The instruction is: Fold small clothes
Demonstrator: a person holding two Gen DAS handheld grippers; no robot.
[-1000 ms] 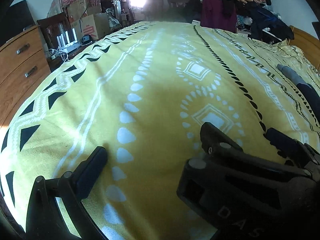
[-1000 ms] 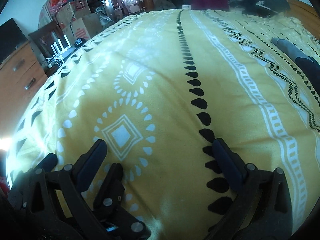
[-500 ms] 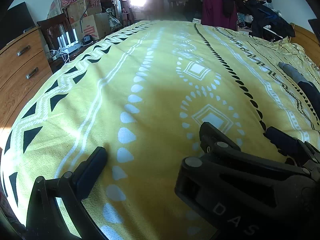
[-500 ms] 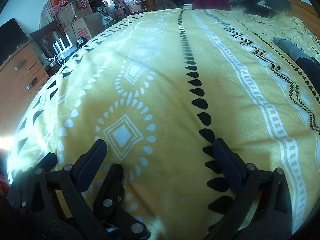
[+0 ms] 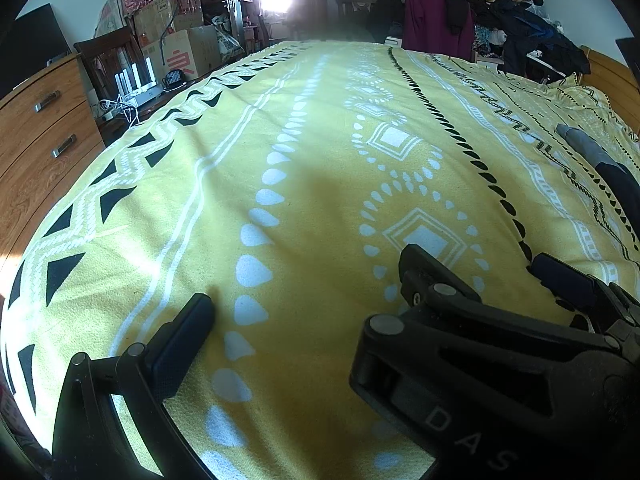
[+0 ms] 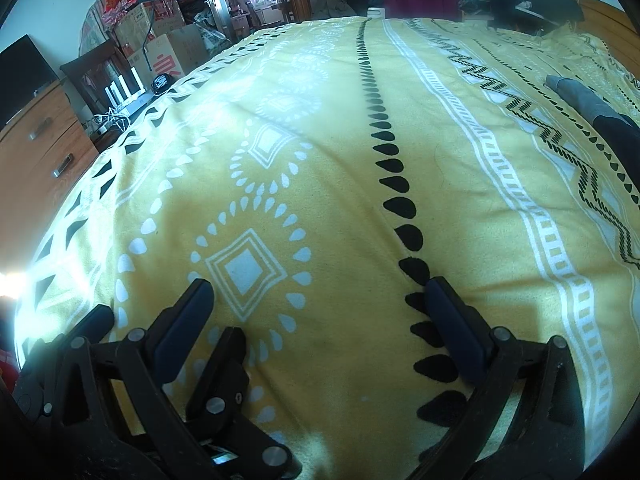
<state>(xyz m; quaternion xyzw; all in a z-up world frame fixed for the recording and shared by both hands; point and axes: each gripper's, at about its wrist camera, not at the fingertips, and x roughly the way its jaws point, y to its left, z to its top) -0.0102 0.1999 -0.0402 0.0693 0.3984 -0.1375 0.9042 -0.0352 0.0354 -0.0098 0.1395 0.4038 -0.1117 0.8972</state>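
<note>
A yellow patterned bedspread [image 5: 304, 184] [image 6: 340, 168] fills both views. A small grey and dark navy garment [image 5: 588, 148] [image 6: 580, 96] lies flat at the far right, well away from both grippers. My left gripper [image 5: 320, 312] hovers low over the spread, open and empty. Its right finger is hidden behind the right gripper's black body [image 5: 480, 360]. My right gripper [image 6: 320, 292] is open too, with nothing between its blue pads [image 6: 456, 328]. The left gripper's fingers [image 6: 228, 344] overlap it at the lower left.
A wooden dresser [image 5: 36, 136] stands along the bed's left side, with a chair, white devices and cardboard boxes [image 5: 176, 48] behind it. Piled clothes [image 5: 460, 8] crowd the far end of the bed. A wooden bed frame [image 5: 608, 80] shows at the far right.
Both grippers stay open and side by side over the bedspread. The views have shifted only slightly.
</note>
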